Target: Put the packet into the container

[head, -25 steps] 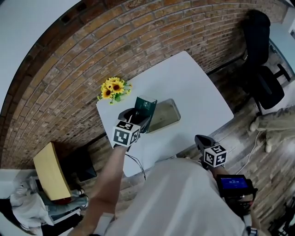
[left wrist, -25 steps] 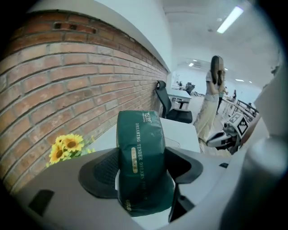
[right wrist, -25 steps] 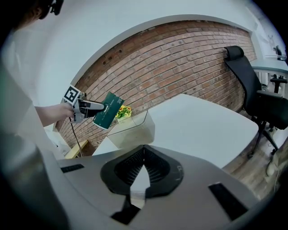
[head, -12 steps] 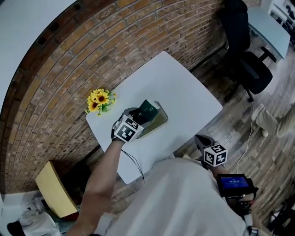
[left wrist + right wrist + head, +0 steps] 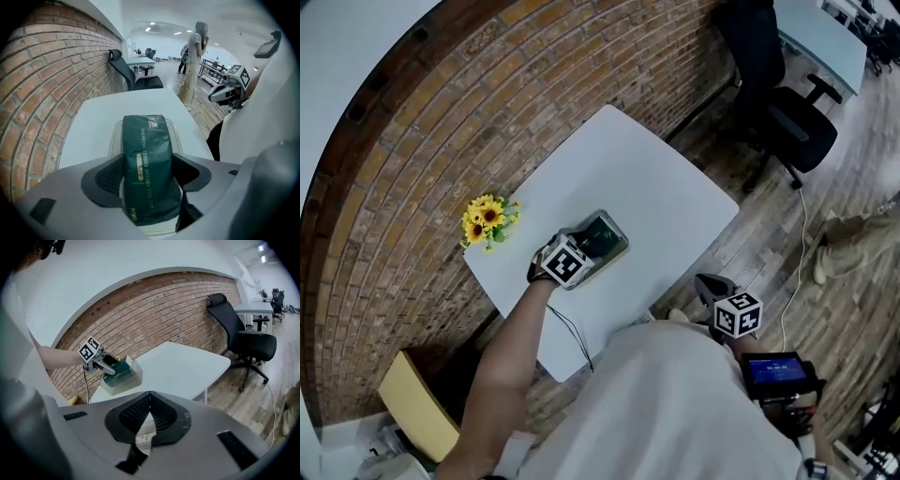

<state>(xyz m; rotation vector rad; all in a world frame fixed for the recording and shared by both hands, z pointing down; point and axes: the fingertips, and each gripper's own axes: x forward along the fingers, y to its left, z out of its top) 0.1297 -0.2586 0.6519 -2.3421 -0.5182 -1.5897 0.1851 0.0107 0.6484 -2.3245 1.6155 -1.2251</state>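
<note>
A dark green packet [image 5: 603, 232] lies lengthwise in the clear container [image 5: 619, 251] on the white table [image 5: 647, 187]. My left gripper [image 5: 587, 244] points steeply down at the container's near end and is shut on the packet [image 5: 147, 154], whose far end reaches over the container's rim [image 5: 175, 127]. My right gripper [image 5: 706, 282] hangs off the table's near edge, close to my body. Its jaws are shut with nothing between them [image 5: 149, 398]. From the right gripper view the left gripper [image 5: 108, 364] and the container [image 5: 121, 378] show far off.
A bunch of sunflowers [image 5: 486, 219] stands at the table's left corner against the brick wall. A black office chair [image 5: 787, 122] is beyond the table's right end. A person [image 5: 194, 61] stands far off in the room.
The left gripper has come down with the packet, which went from upright above the container to lying inside it. The right gripper has stayed near my body.
</note>
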